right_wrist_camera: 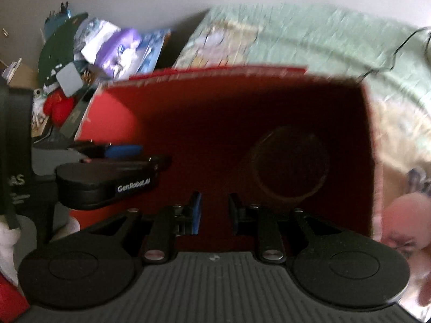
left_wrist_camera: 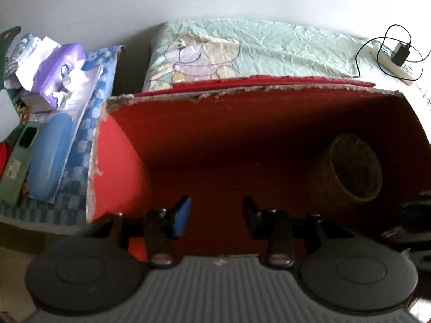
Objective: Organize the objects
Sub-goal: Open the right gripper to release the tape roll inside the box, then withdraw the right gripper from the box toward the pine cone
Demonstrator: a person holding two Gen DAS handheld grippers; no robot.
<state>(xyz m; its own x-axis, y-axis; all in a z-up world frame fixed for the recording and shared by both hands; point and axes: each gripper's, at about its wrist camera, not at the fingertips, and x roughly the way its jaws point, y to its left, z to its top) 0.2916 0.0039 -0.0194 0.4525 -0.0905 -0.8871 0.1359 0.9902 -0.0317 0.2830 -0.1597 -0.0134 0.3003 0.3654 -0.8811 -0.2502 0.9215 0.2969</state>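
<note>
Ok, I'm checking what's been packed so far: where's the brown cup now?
The brown cup lies on its side inside the red box, toward the right wall in both wrist views.

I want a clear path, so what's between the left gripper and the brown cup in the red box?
Nothing: in the left wrist view only bare red box floor separates the left gripper, its jaws apart and empty, from the brown cup lying on its side.
</note>
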